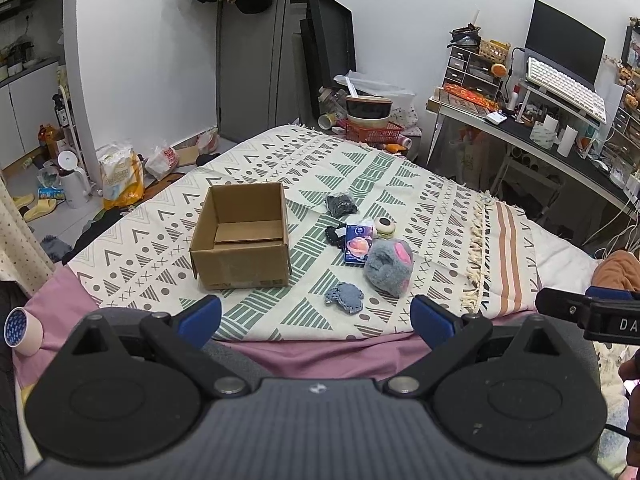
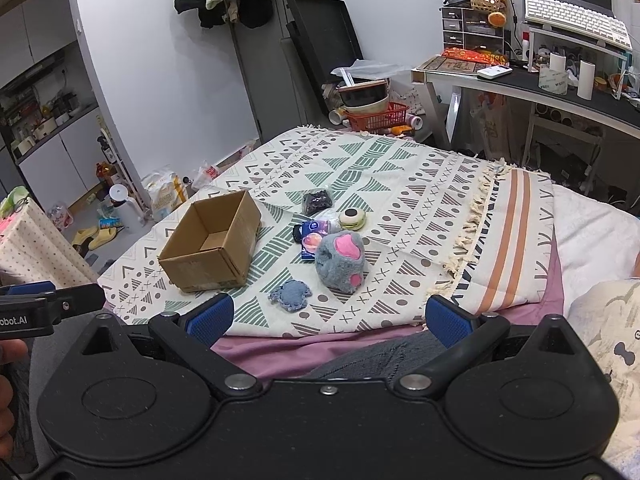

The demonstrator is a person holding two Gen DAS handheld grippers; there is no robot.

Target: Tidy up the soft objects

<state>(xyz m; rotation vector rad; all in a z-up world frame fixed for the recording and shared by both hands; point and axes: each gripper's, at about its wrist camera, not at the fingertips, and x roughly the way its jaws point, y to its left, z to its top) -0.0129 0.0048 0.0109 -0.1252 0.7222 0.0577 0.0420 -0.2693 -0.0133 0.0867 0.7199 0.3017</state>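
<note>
Your left gripper [image 1: 316, 316] and right gripper [image 2: 328, 318] both hang above the near edge of the bed, jaws spread wide and holding nothing. On the patterned blanket [image 1: 420, 184] ahead of you sits an open cardboard box [image 1: 242, 236], empty. To its right lie the soft things: a grey plush paw [image 1: 390, 266], a small blue knitted piece [image 1: 344, 298] nearest you, a blue packet [image 1: 358, 244], a round cushion toy [image 1: 385, 226] and a dark bundle [image 1: 341, 205] farthest back.
</note>
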